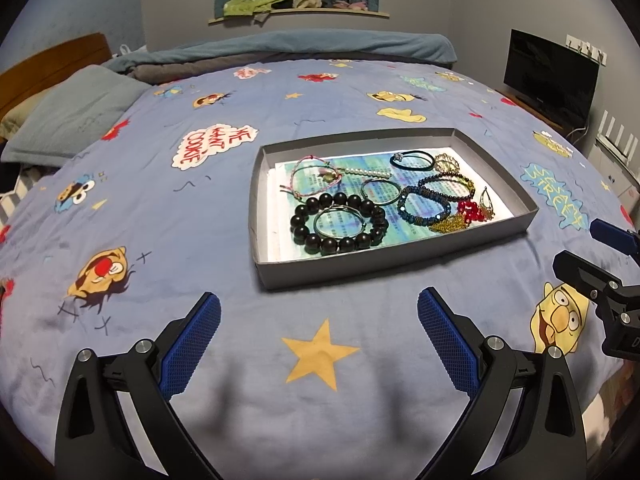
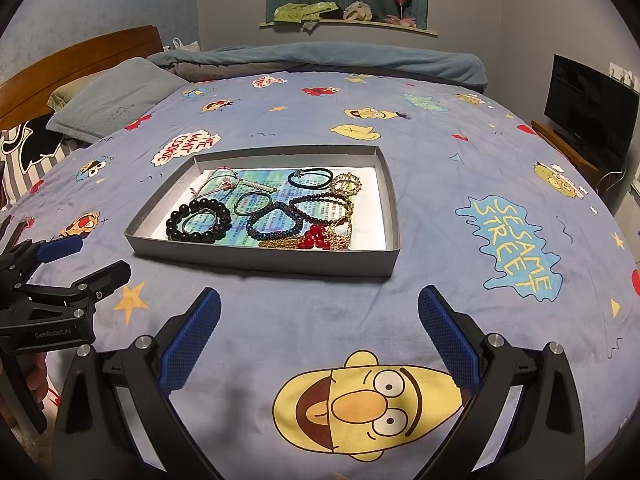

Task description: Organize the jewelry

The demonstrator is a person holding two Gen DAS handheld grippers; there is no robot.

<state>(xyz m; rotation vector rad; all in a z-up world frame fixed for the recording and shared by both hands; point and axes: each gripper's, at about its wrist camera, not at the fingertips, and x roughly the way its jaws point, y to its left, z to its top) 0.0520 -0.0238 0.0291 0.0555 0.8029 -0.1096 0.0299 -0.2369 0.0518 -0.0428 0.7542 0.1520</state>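
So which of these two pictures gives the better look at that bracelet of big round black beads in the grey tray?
The left wrist view: the bracelet of big black beads sits larger and nearer there, each bead distinct, a thin metal ring inside it. The right wrist view shows the same bracelet smaller, at the grey tray's near left corner.

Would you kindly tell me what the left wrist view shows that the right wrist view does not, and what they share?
Only the left wrist view shows the large yellow star between the open left gripper fingers. Only the right wrist view shows the big yellow cartoon face below the open right gripper, the striped pillow and a hand. Both show the grey tray holding the black bead bracelet and other jewelry.
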